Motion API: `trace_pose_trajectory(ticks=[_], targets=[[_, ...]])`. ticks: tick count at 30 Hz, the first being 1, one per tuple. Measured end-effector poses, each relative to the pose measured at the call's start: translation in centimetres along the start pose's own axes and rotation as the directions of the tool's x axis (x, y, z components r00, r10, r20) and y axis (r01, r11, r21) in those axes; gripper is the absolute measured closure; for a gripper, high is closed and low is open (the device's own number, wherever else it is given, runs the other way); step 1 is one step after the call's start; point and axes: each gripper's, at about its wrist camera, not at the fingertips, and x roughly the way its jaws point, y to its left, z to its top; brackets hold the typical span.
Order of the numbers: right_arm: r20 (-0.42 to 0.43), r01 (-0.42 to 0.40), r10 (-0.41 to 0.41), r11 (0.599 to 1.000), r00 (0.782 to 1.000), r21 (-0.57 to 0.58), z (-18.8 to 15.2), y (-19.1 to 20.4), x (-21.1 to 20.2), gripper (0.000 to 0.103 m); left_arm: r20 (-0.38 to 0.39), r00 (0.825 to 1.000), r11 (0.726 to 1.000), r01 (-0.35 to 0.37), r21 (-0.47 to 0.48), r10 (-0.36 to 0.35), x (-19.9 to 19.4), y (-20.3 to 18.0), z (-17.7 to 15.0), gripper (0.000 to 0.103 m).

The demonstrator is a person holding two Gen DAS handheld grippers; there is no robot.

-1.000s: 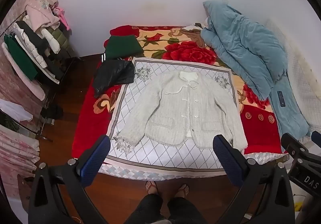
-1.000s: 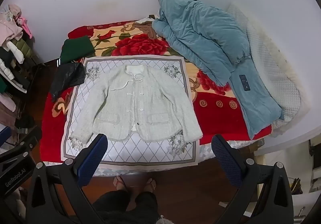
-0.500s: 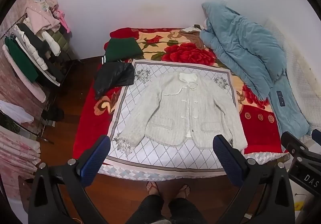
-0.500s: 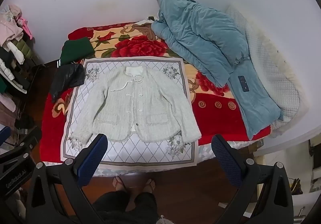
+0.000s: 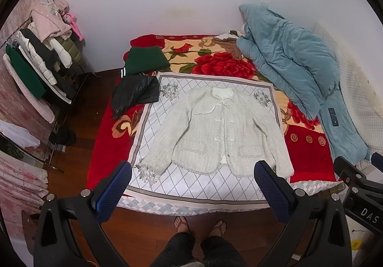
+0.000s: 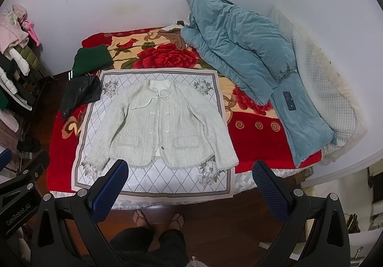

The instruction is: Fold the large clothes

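I stand at the foot of the bed (image 5: 308, 154), feet on the wood floor (image 5: 79, 123). My left gripper (image 5: 191, 183) hangs above the near edge, jaws spread wide, nothing between them. My right gripper (image 6: 189, 180) hangs the same way, jaws apart and empty.

The white jacket (image 5: 220, 133) lies flat, front up, sleeves spread, on the diamond-pattern cloth (image 5: 191, 185). Collar toward the wall, hem toward me. Bare cloth shows between hem and near edge. The cuff on the right side reaches the cloth's border; the other cuff ends just inside it.

Black garment (image 5: 136, 94) overlaps the cloth's far left corner, just beside the sleeve but apart from it. Folded green garment (image 5: 146, 61) sits behind it. Blue quilt (image 6: 241, 46) piles along the right side, well apart from the jacket. Clothes rack (image 5: 36, 65) stands left of the bed, open floor between.
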Motion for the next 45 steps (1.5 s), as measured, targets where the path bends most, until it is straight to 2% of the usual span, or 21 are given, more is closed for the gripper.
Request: trace_pose_trajectory(ticks=[11, 20, 45], targets=[[0.002, -0.001, 0.001, 1.0, 1.0, -0.001, 0.4, -0.6, -1.8, 0.0, 0.005, 1.0, 1.0, -0.005, 0.0, 0.005, -0.4, 0.1, -0.5, 0.0], [0.005, -0.002, 0.002, 1.0, 1.0, -0.002, -0.7, -0.1, -1.4, 0.0, 0.011, 1.0, 1.0, -0.003, 0.005, 0.003, -0.5, 0.5, -0.6, 0.0], [0.003, -0.005, 0.005, 1.0, 1.0, -0.004, -0.9, -0.2, -1.2, 0.0, 0.017, 1.0, 1.0, -0.009, 0.007, 0.009, -0.3, 0.5, -0.3, 0.0]])
